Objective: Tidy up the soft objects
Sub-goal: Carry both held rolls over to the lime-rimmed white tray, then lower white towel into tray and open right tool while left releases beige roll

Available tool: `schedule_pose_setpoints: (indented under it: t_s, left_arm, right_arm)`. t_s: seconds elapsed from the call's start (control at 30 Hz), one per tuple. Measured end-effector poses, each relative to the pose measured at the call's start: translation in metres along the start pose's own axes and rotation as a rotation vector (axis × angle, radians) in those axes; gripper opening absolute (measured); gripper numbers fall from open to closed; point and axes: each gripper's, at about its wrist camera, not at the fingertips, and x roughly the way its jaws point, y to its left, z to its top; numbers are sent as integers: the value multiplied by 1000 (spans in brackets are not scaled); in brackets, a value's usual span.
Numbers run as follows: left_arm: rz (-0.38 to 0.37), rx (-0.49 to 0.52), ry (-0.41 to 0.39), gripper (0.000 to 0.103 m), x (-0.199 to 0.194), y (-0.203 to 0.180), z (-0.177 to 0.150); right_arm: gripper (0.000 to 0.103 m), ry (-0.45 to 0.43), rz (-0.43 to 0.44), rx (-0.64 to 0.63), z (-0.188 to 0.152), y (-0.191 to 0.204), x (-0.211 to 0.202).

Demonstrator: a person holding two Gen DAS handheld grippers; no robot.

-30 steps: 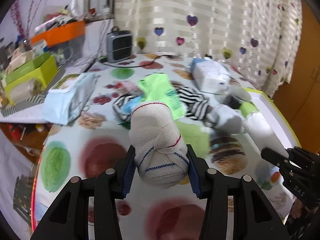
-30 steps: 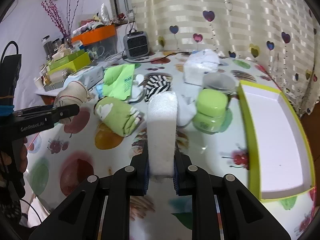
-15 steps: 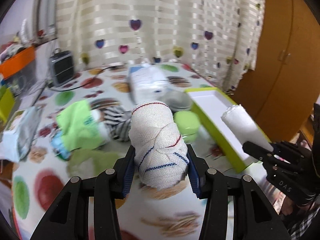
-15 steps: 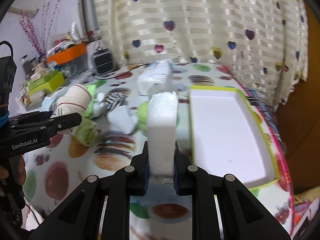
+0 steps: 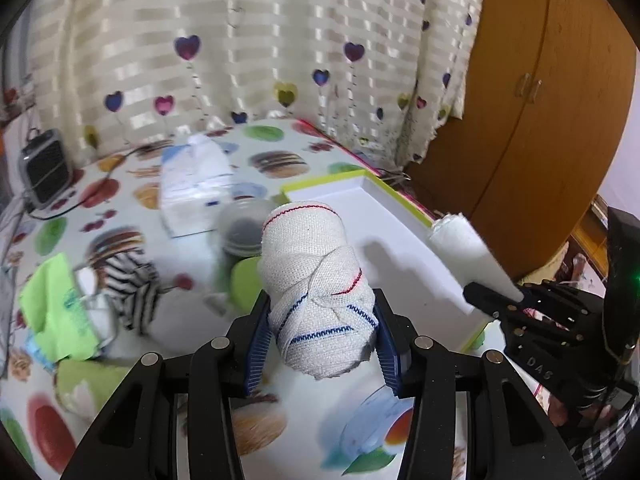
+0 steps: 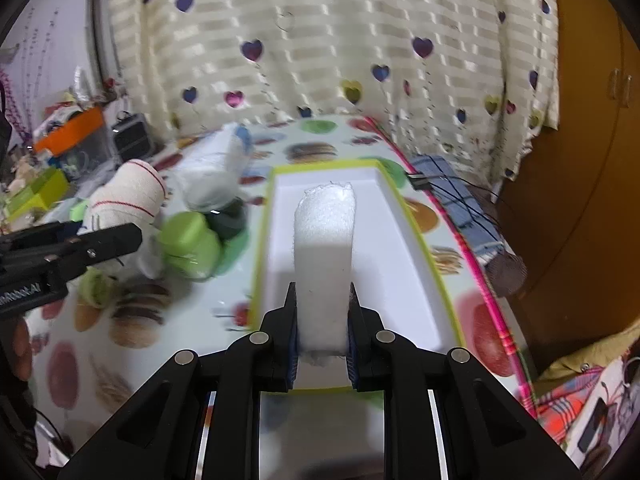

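Since a second ago both grippers have swung across the table away from the clutter of cloths and boxes, so the white tray with its lime-green rim (image 6: pixel 400 208) now lies straight ahead of the right one instead of off to the side.

At the left of the table (image 5: pixel 120 184), a green cloth (image 5: pixel 52 312) and a striped cloth (image 5: pixel 136 284) lie blurred near the edge, with a tissue pack (image 5: pixel 192 192) behind them and a small grey heater (image 5: pixel 44 168) by the curtain. The left gripper (image 5: pixel 322 320) is clamped on a knotted white cloth bundle (image 5: pixel 316 276) with red and blue stitching, held up off the tabletop, with the tray's near left corner just past it. A green lidded jar (image 6: pixel 190 244) stands just left of the tray, close to its rim.

The right gripper (image 6: pixel 322 320) grips a white foam block (image 6: pixel 324 248) upright between its pads, above the near end of the tray. The tray floor is bare and white. Its right rim runs close to the table's pink-trimmed edge, beyond which stands a wooden wardrobe (image 5: pixel 540 100).
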Motion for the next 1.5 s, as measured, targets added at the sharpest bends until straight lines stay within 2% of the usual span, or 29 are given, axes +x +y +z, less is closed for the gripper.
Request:
schedule_pose_setpoints:
  t_s: [0.1, 0.33, 0.43, 0.53, 0.67, 0.9, 1.07, 1.2, 1.27, 1.33, 1.37, 1.5]
  left_arm:
    - [-43, 12, 41, 46, 19, -12, 1]
    - [-57, 36, 83, 46, 54, -33, 14]
    - [-44, 73, 72, 46, 63, -44, 17]
    - [-70, 49, 114, 46, 80, -48, 19]
    - [-80, 74, 137, 46, 94, -59, 19]
    - [-89, 73, 166, 46, 105, -62, 16]
    - [-88, 62, 149, 47, 99, -61, 16]
    - [-66, 69, 126, 51, 89, -61, 15]
    - [-70, 62, 123, 52, 84, -60, 14]
    - [-67, 58, 113, 53, 77, -58, 12]
    - [-61, 57, 104, 54, 72, -57, 10]
    - [-63, 40, 88, 56, 56, -52, 5]
  right_arm:
    - [19, 35, -8, 9, -3, -10, 12]
    - [19, 72, -25, 23, -6, -22, 28]
    - [19, 79, -44, 18, -6, -25, 32]
    - [19, 91, -62, 18, -6, -29, 36]
    - [19, 94, -60, 18, -8, -32, 37]
    - [20, 110, -68, 22, -12, -36, 42]
    - [23, 104, -85, 14, -13, -34, 41]
    - [25, 104, -79, 12, -15, -32, 40]
    - [30, 106, -79, 6, -17, -30, 38]
    - [49, 81, -70, 5, -19, -29, 32]
    - [52, 71, -60, 6, -19, -28, 28]
    - [54, 59, -64, 8, -22, -23, 18]
